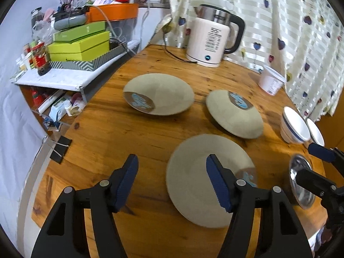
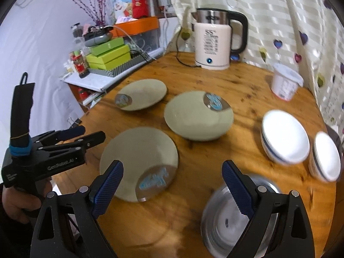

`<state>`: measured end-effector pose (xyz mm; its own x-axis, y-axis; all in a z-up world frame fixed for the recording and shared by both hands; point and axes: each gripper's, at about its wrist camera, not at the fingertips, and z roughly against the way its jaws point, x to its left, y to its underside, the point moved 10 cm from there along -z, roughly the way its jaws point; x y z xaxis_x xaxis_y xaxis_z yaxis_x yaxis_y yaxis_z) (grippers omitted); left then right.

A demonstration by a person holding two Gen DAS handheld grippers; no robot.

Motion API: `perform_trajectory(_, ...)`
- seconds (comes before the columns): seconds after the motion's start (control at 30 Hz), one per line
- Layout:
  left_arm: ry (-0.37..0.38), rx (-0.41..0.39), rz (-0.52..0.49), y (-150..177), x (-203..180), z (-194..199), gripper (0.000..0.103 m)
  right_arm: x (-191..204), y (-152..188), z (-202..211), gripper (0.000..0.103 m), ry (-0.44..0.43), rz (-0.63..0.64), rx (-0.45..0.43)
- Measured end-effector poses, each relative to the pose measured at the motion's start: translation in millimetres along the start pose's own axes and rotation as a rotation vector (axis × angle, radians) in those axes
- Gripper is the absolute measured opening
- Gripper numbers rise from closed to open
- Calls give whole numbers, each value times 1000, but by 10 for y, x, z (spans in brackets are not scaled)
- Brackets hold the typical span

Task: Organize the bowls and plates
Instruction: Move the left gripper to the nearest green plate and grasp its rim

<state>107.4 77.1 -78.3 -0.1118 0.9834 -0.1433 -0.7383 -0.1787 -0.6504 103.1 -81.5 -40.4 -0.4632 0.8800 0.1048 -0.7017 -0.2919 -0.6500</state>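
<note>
Both my grippers, left (image 1: pixel 172 185) and right (image 2: pixel 173 188), gape empty; near plate (image 1: pixel 206 180) could skid off the surface (image 1: pixel 137 129) if nudged.

Table: my wooden round top (image 1: pixel 133 133) (warm, knotty grain).
Backdrop: striped curtain (image 1: pixel 279 21) with hearts.
Left: white wall (image 2: pixel 43 32), cluttered shelf (image 1: pixel 64 77).

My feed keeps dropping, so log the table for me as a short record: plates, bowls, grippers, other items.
plates: three round beige plates, near, middle, far left, all separate, unstacked
bowls: two white blue-rimmed bowls; one shiny steel bowl
left hand-held gripper: open, empty
right hand-held gripper: open, empty
other: white electric kettle, white plastic tub
surface: round wooden table
</note>
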Motion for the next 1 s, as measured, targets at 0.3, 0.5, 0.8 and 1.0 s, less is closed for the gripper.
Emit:
perform_trajectory(0.3, -26, -18, 57, -361, 347, -221, 66, 113, -479, -460, 94, -38, 33, 56)
perform_trajectory(0.5, -38, -17, 91, -557, 545, -427, 66, 119, -793, -853, 82, -48, 24, 98)
perform_trajectory(0.8, -6, 27, 153, -671, 708, -781, 52, 175, -1040, -1430, 71, -100, -8, 175)
perform_trajectory(1.0, 33, 60, 207, -721, 779, -994, 43, 185, -1185, -1812, 53, -146, -42, 226)
